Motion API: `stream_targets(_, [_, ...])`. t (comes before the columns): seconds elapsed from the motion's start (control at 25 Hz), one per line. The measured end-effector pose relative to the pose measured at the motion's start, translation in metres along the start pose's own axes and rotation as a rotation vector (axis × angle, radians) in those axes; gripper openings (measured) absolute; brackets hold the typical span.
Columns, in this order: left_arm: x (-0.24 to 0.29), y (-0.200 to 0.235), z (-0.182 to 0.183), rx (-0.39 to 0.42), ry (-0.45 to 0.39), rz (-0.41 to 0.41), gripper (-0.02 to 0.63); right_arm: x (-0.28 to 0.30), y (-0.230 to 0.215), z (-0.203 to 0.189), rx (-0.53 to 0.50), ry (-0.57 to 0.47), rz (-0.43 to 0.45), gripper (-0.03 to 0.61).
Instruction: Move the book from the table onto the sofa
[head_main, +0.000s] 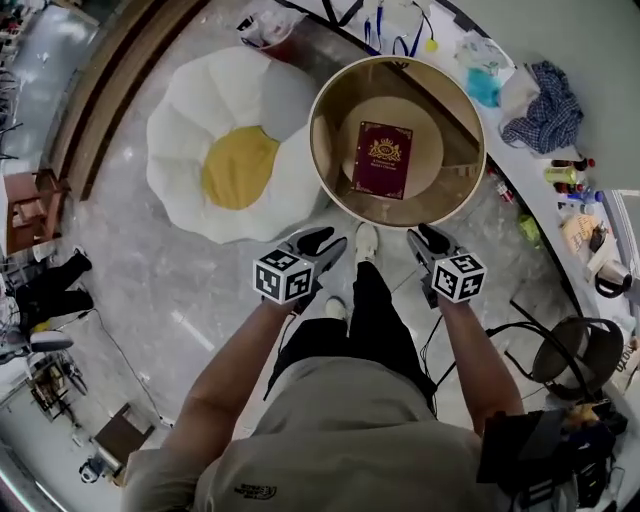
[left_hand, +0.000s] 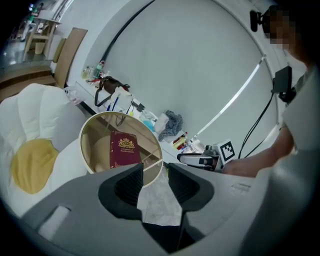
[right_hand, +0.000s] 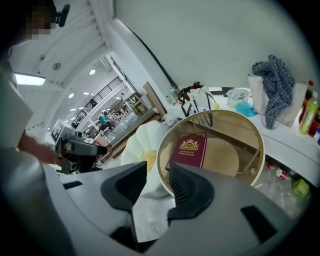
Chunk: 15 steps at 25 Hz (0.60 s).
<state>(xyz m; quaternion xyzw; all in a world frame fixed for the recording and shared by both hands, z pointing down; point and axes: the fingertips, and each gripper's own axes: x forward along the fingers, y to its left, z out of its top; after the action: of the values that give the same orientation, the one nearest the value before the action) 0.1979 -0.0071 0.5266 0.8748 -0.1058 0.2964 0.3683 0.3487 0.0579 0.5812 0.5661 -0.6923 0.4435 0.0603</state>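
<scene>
A dark red book (head_main: 382, 159) with a gold crest lies flat on the round wood-rimmed table (head_main: 313, 150), near its middle. To the table's left, touching it, sits the sofa (head_main: 236, 150), a white flower-shaped cushion with a yellow centre. My left gripper (head_main: 322, 243) and right gripper (head_main: 430, 240) hover side by side short of the table's near edge, both open with nothing between their fingers. The left gripper view shows the book (left_hand: 124, 149) beyond the open left gripper (left_hand: 156, 177). In the right gripper view the book (right_hand: 189, 149) lies just past the open right gripper (right_hand: 159, 177).
A curved white counter (head_main: 520, 160) behind and to the right of the table carries a blue checked cloth (head_main: 545, 105), bottles (head_main: 565, 175) and clutter. My white shoe (head_main: 367, 240) stands between the grippers. A dark round stand (head_main: 575, 350) and cables are at my right.
</scene>
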Motion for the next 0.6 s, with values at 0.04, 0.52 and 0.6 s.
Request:
stream_targets(0.04, [0.019,0.016,0.002,-0.008,0.022,0.011,0.143,0.016,-0.016,-0.001,0.011,0.015,-0.004,0.144])
stream_targets(0.52, [0.185,0.157,-0.006,-0.110,0.197,0.080,0.173,0.144,-0.148,-0.023,0.200,0.090,-0.048,0.173])
stream_targets(0.6, [0.204,0.172,-0.008,-0.104,0.207,0.082,0.176,0.160,-0.161,-0.026,0.229,0.083,-0.053,0.175])
